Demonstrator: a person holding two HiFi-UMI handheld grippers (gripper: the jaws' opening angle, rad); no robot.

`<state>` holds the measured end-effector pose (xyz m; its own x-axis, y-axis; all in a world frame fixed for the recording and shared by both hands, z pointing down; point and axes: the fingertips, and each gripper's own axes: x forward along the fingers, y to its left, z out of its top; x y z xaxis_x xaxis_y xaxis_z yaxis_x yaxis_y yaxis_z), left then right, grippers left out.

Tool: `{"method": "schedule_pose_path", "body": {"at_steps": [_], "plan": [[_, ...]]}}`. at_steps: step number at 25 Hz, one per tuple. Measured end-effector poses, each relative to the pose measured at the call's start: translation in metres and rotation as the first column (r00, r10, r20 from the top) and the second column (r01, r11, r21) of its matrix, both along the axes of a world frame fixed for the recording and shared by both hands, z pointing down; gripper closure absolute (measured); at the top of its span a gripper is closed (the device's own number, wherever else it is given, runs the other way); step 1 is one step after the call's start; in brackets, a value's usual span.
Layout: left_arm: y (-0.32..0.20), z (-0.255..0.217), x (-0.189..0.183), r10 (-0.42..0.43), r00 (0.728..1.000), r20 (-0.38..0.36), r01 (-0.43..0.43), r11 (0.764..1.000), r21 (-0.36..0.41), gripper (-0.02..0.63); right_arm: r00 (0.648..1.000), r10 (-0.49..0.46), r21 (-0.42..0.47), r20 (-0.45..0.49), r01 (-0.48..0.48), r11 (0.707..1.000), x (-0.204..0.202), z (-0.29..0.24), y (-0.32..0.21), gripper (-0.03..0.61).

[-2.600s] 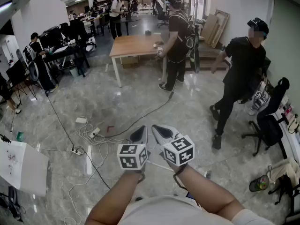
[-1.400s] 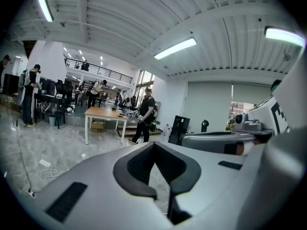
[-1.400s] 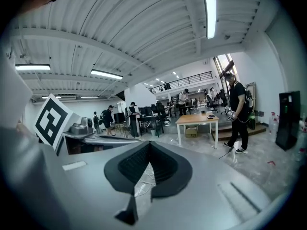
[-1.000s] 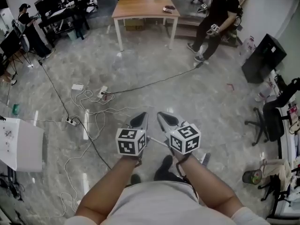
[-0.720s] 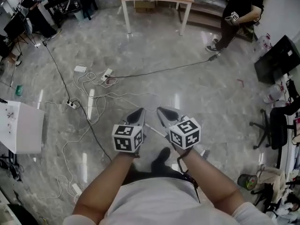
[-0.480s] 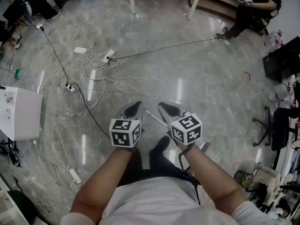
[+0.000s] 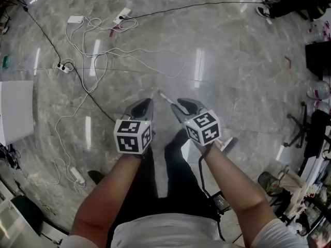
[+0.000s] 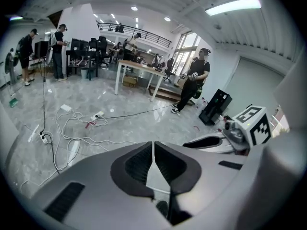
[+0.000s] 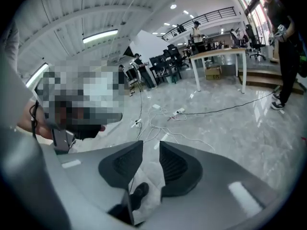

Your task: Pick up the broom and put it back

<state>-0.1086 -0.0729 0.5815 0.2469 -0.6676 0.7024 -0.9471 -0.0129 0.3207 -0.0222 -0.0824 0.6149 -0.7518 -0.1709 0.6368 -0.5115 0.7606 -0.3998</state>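
Note:
The broom lies on the grey marble floor. Its thin white handle [image 7: 163,96] shows between my two grippers, and its brush head [image 7: 229,144] pokes out beside my right forearm. The stretch between is hidden under my right gripper. My left gripper [image 7: 148,102] hangs low over the floor just left of the handle tip, jaws shut together with nothing in them [image 8: 153,145]. My right gripper [image 7: 179,104] hovers over the handle. Its jaws have just been opening and stand apart [image 9: 151,150], with only floor and a shoe seen through the gap.
White cables and power strips [image 7: 93,50] sprawl over the floor ahead to the left. A white box [image 7: 15,112] stands at the left edge, an office chair [image 7: 310,133] and clutter at the right. A wooden table [image 8: 139,68] and a standing person [image 8: 194,85] are farther off.
Both grippers have sunk toward the floor and the view has tipped steeply down. The right gripper's jaws have parted. The left jaws stay shut.

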Motion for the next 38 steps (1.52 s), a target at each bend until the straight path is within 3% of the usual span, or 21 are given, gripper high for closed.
{"method": "schedule_pose_path", "body": {"at_steps": [6,11,17,22,29,38], "plan": [[0.002,0.136,-0.021,0.007,1.0,-0.029,-0.009,0.998,-0.055,0.604,0.991,-0.106,-0.051,-0.077,0.103,0.993,-0.033,0.186,-0.001,0.439],[0.02,0.253,-0.054,-0.03,0.998,-0.064,0.025,0.997,-0.073,0.558,0.982,-0.131,-0.115,-0.134,0.116,0.987,-0.062,0.362,0.01,0.43],[0.027,0.384,-0.074,-0.037,0.995,-0.09,0.026,0.992,-0.125,0.557,0.94,-0.234,-0.141,-0.249,0.204,0.969,-0.089,0.542,0.011,0.426],[0.032,0.459,-0.083,-0.023,0.994,-0.11,0.006,0.988,-0.155,0.557,0.908,-0.236,-0.152,-0.345,0.194,0.969,-0.094,0.655,-0.004,0.426],[0.039,0.515,-0.099,-0.032,0.992,-0.124,0.01,0.985,-0.17,0.557,0.868,-0.254,-0.176,-0.426,0.196,0.965,-0.097,0.743,-0.008,0.426],[0.051,0.538,-0.108,-0.044,0.991,-0.125,0.02,0.982,-0.185,0.557,0.856,-0.205,-0.107,-0.475,0.175,0.979,-0.098,0.755,-0.013,0.456]]}}
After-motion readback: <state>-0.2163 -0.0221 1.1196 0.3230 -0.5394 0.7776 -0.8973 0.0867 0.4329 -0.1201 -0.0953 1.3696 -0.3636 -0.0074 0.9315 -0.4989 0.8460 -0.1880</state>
